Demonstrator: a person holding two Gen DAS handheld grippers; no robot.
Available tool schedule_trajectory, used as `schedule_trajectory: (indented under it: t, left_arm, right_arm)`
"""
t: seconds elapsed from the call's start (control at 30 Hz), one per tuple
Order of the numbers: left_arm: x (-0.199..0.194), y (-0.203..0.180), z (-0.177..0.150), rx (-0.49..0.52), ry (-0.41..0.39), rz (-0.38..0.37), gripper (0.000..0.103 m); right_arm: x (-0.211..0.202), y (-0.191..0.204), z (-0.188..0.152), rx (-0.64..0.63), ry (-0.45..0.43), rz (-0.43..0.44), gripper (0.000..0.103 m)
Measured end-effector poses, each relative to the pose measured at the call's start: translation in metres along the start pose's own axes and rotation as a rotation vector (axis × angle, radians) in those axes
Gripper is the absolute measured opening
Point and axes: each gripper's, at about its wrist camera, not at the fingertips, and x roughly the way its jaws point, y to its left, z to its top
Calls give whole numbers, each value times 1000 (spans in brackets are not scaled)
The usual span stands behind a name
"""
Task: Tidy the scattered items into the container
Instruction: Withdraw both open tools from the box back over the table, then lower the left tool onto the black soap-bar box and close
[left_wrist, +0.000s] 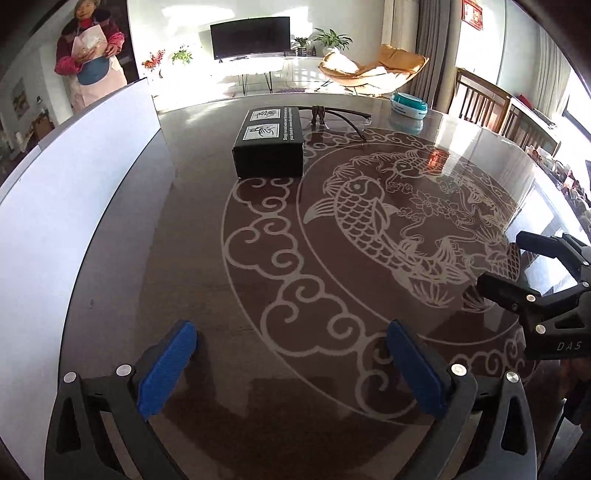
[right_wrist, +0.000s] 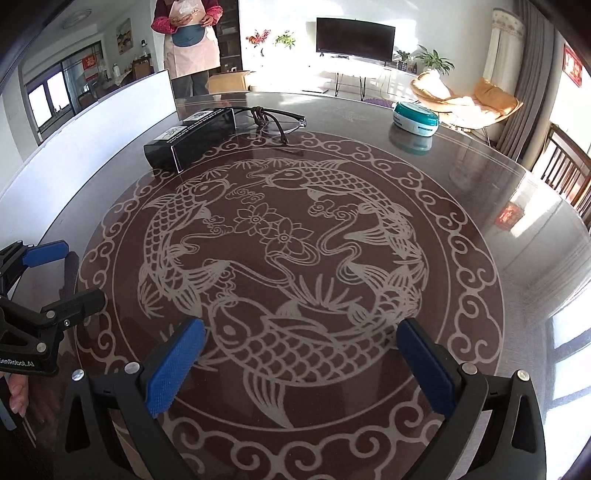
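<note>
A black box (left_wrist: 269, 146) (right_wrist: 188, 138) lies on the far left part of the round glass table (left_wrist: 207, 266) (right_wrist: 517, 229). A pair of dark-framed glasses (left_wrist: 334, 118) (right_wrist: 275, 120) lies just right of the box, touching or nearly touching it. My left gripper (left_wrist: 291, 365) is open and empty, low over the near table edge, well short of the box; it also shows in the right wrist view (right_wrist: 70, 273). My right gripper (right_wrist: 301, 365) is open and empty over the fish pattern; it also shows in the left wrist view (left_wrist: 502, 262).
A teal-and-white round tub (left_wrist: 409, 105) (right_wrist: 416, 118) stands at the table's far right. A white board (left_wrist: 55, 206) (right_wrist: 92, 122) stands along the table's left edge. Wooden chairs (left_wrist: 487, 101) stand at the right. A person in an apron (left_wrist: 90, 51) stands beyond the table.
</note>
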Motion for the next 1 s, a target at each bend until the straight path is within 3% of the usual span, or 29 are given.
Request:
schedule_trajectory:
  t: [0.4, 0.8, 1.0]
  left_arm:
    - [6, -3, 1, 17, -2, -16, 103]
    - [69, 15, 94, 66, -2, -52, 103]
    - [91, 15, 124, 57, -4, -44, 103]
  right_arm:
    - [0, 0, 0, 0, 0, 0, 103]
    - [0, 0, 0, 0, 0, 0, 103]
    - [0, 0, 0, 0, 0, 0, 103]
